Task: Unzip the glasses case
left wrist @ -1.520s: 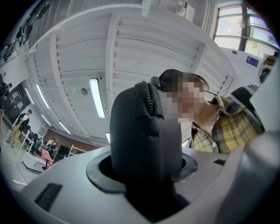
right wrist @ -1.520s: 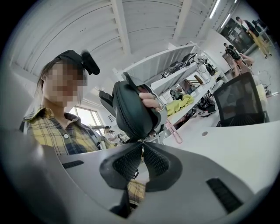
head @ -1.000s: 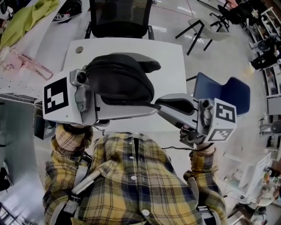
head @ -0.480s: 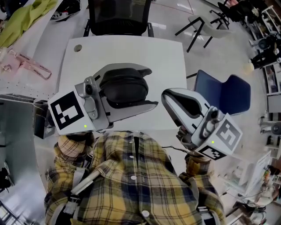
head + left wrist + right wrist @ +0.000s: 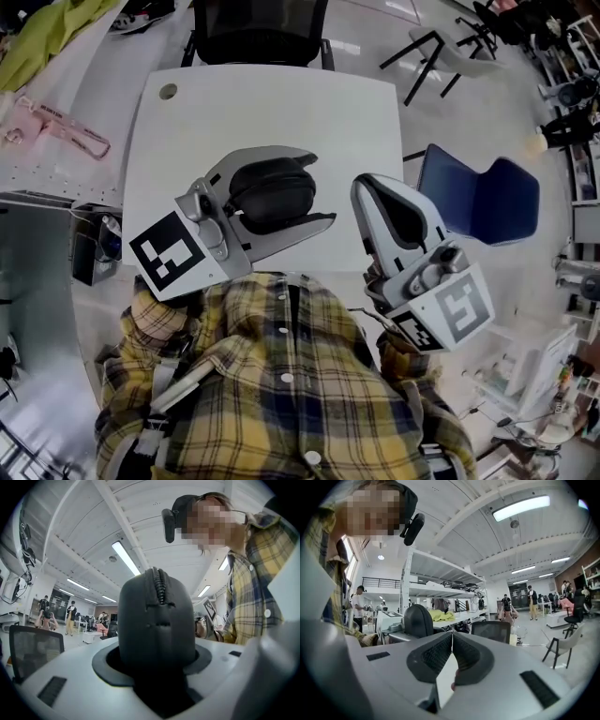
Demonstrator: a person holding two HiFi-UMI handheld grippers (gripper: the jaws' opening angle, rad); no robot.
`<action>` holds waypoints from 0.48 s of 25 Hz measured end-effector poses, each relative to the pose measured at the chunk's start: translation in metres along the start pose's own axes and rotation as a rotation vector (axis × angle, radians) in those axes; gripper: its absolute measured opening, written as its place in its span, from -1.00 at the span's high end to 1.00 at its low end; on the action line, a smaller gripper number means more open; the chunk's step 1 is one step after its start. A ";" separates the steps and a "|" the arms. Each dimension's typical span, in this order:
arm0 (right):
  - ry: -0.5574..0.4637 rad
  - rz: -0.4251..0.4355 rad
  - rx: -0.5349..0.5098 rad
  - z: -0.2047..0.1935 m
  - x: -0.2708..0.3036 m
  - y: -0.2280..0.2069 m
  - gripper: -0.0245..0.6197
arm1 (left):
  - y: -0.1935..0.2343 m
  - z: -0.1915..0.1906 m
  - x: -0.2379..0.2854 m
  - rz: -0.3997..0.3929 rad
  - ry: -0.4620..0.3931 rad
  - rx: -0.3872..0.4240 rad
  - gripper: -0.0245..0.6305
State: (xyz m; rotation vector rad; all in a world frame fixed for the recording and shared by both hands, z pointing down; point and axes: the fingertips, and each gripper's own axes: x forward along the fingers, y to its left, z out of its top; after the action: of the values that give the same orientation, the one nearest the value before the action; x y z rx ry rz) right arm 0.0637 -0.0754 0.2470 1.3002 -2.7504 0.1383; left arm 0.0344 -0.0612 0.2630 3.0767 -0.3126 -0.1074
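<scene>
A black, oval glasses case (image 5: 274, 190) is held above the white table (image 5: 281, 103), with my left gripper (image 5: 281, 202) shut on it. In the left gripper view the case (image 5: 157, 620) stands on end between the jaws, and its closed zip (image 5: 159, 584) runs over the top. To the right of the case, my right gripper (image 5: 373, 190) is shut with nothing in it, a short gap away. In the right gripper view its dark pads (image 5: 436, 656) meet at the tips, and the case (image 5: 418, 620) shows to the left.
A black mesh office chair (image 5: 258, 28) stands at the table's far side and a blue chair (image 5: 483, 197) at its right. The table has a cable hole (image 5: 168, 92) at its far left corner. A pink item (image 5: 56, 131) lies on the bench to the left.
Both grippers have dropped away from the head camera and come nearer the body. The case went down with the left gripper. The right gripper has swung to point away.
</scene>
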 end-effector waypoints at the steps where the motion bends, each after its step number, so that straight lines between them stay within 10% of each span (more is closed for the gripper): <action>1: 0.001 -0.022 -0.007 -0.004 0.001 -0.001 0.92 | 0.000 -0.002 0.000 0.001 0.002 -0.003 0.17; 12: -0.016 -0.121 0.006 -0.017 0.002 -0.013 0.93 | -0.004 -0.018 0.005 0.011 0.024 -0.012 0.17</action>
State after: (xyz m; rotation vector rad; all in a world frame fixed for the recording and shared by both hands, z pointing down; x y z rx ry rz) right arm 0.0736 -0.0833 0.2648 1.4701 -2.6770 0.1276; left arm 0.0416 -0.0579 0.2800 3.0618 -0.3268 -0.0713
